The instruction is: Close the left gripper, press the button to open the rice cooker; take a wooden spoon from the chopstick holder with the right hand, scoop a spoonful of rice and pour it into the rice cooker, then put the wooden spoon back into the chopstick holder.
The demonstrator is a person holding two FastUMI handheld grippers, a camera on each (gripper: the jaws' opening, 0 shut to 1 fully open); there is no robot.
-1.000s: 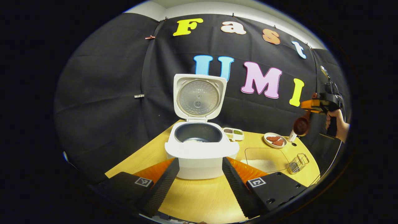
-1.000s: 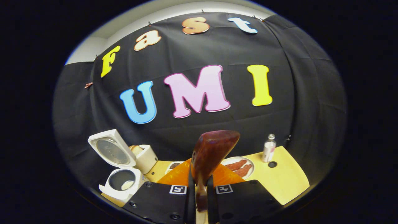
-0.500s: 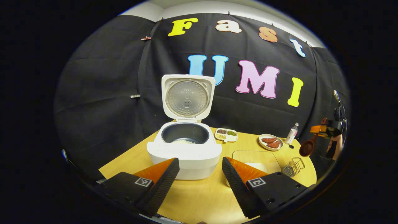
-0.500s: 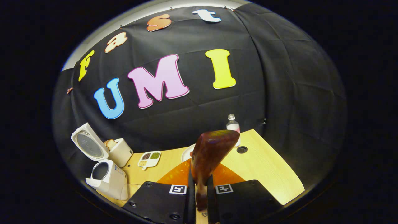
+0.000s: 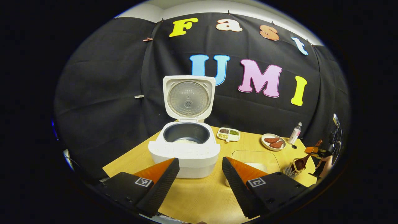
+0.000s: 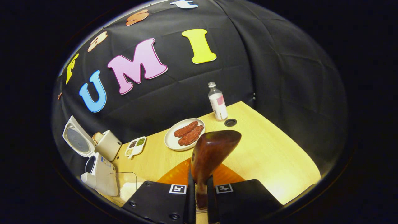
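- At the table's (image 5: 192, 199) middle, the rice cooker (image 5: 185, 152) is standing with its lid up and a little rice lying in the pot; the button press and the pour look done
- Over by the wire chopstick holder (image 5: 289, 170), the right gripper (image 6: 201, 199) is pinching the wooden spoon (image 6: 209, 155) by its handle, both fingers pressing; the bowl is hovering at the holder, so only the return is left
- Nearer, the left gripper (image 5: 200, 182) is idling with its fingers spread wide, holding nothing

Left gripper (image 5: 199, 177): black blocks with square markers, orange fingers, ribbed black pads; right gripper (image 6: 199, 189) matching, screws showing.
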